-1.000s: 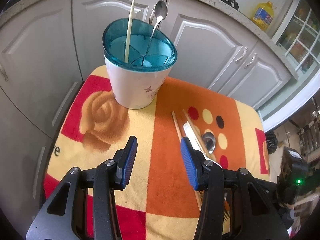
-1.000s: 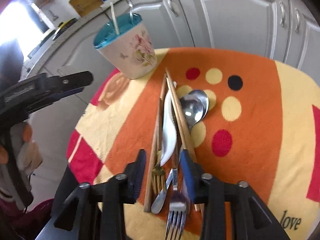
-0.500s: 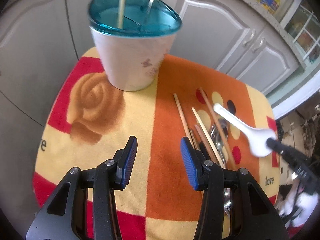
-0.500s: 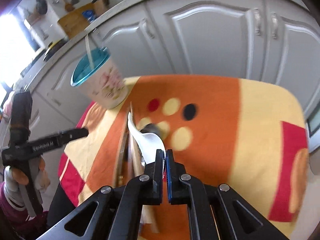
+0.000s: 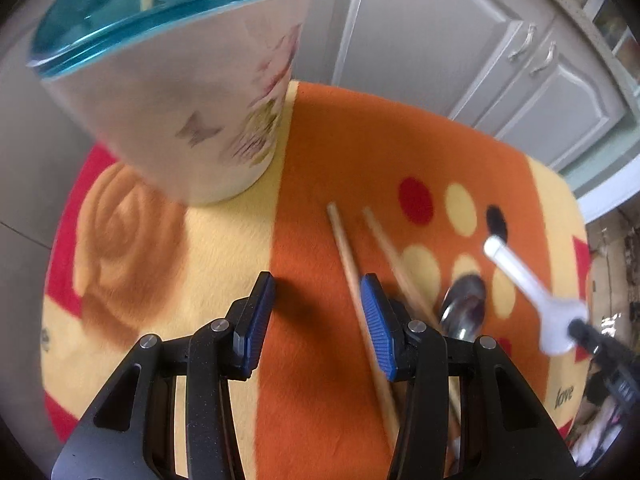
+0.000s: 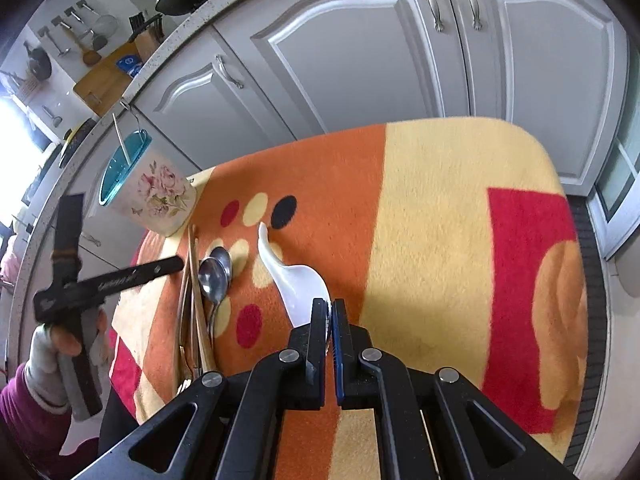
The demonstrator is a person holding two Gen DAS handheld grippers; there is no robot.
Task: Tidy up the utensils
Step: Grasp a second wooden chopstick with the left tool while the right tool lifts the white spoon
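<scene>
A white floral utensil holder (image 5: 192,120) with a teal rim stands at the back left of the cloth, with a chopstick and a metal handle inside it. My left gripper (image 5: 316,296) hangs open low over the cloth, with nothing between its pads. A wooden chopstick (image 5: 344,248) lies just beside its right finger. More chopsticks (image 6: 192,280) and two metal spoons (image 6: 216,272) lie in a pile. My right gripper (image 6: 329,312) is shut on the bowl of a white ceramic spoon (image 6: 292,276) and holds it above the cloth, handle pointing away. The holder (image 6: 160,196) is far to its left.
A small table is covered by an orange, yellow and red fleece cloth (image 6: 432,220). Grey cabinet doors (image 6: 360,48) stand close behind it. In the right wrist view a gloved hand (image 6: 52,344) holds the left gripper (image 6: 172,266) at the left.
My right gripper shut on the white spoon and lifted it off the pile, carrying it right. My left gripper sank toward the cloth and the chopsticks, and the holder now looms larger.
</scene>
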